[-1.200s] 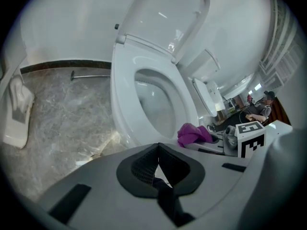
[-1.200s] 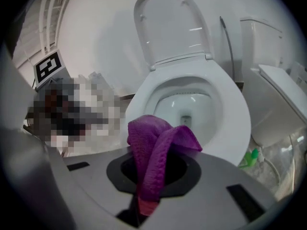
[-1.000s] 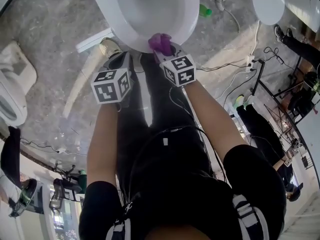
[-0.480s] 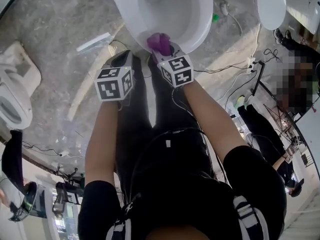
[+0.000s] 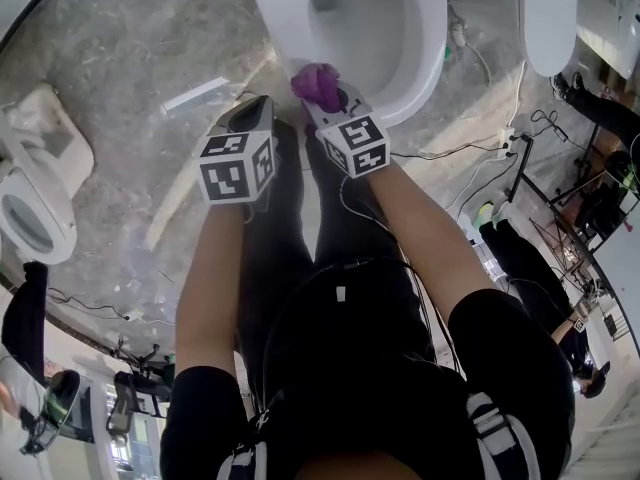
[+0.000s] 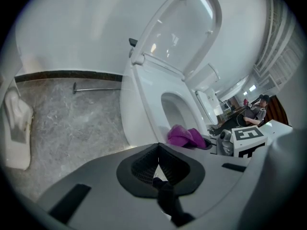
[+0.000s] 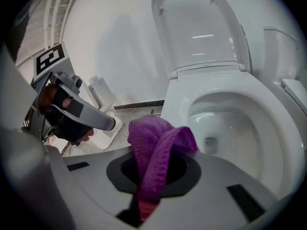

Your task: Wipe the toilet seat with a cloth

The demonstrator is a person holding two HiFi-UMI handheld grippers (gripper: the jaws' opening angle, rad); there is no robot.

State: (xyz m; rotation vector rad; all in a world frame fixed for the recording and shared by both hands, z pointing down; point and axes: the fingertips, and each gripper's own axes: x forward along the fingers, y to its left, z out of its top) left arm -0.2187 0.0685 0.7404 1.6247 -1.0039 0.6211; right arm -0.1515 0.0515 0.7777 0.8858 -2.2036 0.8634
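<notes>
A white toilet point(image 5: 420, 63) stands at the top of the head view with its lid point(image 7: 201, 28) raised and its seat point(image 7: 261, 111) down. My right gripper point(image 7: 152, 178) is shut on a bunched purple cloth point(image 5: 320, 85), which hangs at the front left edge of the seat rim. Whether the cloth touches the rim I cannot tell. My left gripper point(image 5: 253, 116) is shut with nothing between its jaws. It is held beside the right one, over the floor just left of the bowl. The cloth point(image 6: 184, 137) also shows in the left gripper view.
The floor point(image 5: 130, 48) is grey marble. A loose toilet seat unit point(image 5: 30, 208) lies at the left and a white strip point(image 5: 195, 95) near the bowl. Cables and a power strip point(image 5: 505, 133) run at the right, beside another white fixture point(image 5: 545, 8).
Both grippers and the cloth have shifted left along the toilet's front rim, from its middle to its left corner. The toilet now sits further right and lower in the head view.
</notes>
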